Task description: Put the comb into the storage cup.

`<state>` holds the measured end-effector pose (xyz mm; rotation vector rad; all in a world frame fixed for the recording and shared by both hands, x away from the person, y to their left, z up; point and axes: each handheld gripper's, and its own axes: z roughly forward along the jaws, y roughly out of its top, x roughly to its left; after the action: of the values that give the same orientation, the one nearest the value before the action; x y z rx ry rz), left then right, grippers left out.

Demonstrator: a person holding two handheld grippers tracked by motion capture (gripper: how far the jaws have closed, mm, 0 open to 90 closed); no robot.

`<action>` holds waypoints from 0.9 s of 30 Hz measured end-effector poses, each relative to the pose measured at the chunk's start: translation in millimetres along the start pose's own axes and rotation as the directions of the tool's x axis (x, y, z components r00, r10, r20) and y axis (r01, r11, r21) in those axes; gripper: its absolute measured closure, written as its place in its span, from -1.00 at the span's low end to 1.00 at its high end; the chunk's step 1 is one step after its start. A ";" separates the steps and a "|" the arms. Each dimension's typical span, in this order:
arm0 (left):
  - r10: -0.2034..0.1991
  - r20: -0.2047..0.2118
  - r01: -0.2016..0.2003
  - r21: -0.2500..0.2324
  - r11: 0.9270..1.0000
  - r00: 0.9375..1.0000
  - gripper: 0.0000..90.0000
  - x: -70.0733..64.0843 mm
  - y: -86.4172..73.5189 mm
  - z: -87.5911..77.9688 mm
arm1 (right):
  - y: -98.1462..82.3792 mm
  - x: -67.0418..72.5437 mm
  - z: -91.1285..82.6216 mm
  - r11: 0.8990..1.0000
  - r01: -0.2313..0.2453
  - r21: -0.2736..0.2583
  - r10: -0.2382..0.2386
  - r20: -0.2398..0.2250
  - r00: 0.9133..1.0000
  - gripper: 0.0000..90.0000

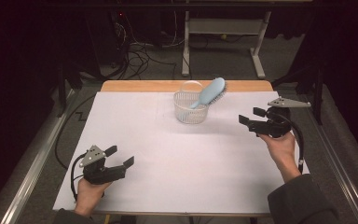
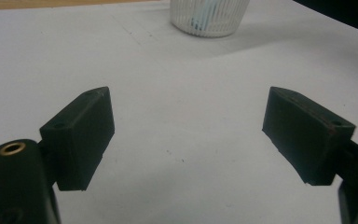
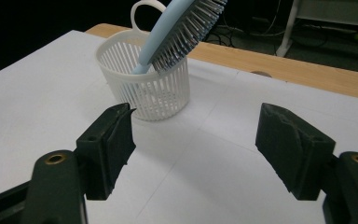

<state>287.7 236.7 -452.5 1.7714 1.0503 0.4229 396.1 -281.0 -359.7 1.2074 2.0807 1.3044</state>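
A white slatted basket (image 1: 190, 108) with a loop handle stands at the far middle of the white sheet. A light blue hairbrush (image 1: 209, 92) leans in it, handle down, bristled head sticking out over the rim to the right. In the right gripper view the basket (image 3: 144, 84) and hairbrush (image 3: 177, 28) lie just ahead of the jaws. My right gripper (image 1: 251, 116) is open to the right of the basket, nothing between its jaws. Near the front left, my left gripper (image 1: 120, 157) rests open and empty; the basket (image 2: 209, 17) is far ahead of it.
The white sheet (image 1: 168, 154) covers a wooden table whose far edge (image 1: 135, 86) shows bare. Beyond it are cables and a desk frame (image 1: 258, 56) on the floor. A metal rail (image 1: 32, 168) runs along the left side.
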 end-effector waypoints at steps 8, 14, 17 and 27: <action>0.001 0.000 -0.001 0.000 1.000 1.000 -0.65 -0.3 0.0 -0.1 | -1.1 1.1 -10.9 1.000 0.005 -0.017 -0.005 0.000 1.000 -0.38; 0.001 0.000 -0.001 0.000 1.000 1.000 -0.65 -0.3 0.0 -0.3 | -3.6 1.6 -15.4 0.999 0.006 -0.031 -0.007 -0.001 1.000 -0.38; 0.000 -0.001 0.000 -0.002 1.000 1.000 -0.65 -0.2 0.0 -0.3 | -5.5 1.6 -17.3 0.999 0.007 -0.033 -0.007 -0.001 1.000 -0.38; 0.000 0.000 0.000 -0.002 1.000 1.000 -0.65 -0.3 0.1 -0.9 | -11.2 3.3 -24.4 0.999 -0.002 -0.044 0.002 -0.003 1.000 -0.39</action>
<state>287.0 236.9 -452.0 1.7698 1.0500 0.4237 372.0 -293.2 -357.3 1.1896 2.0421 1.3469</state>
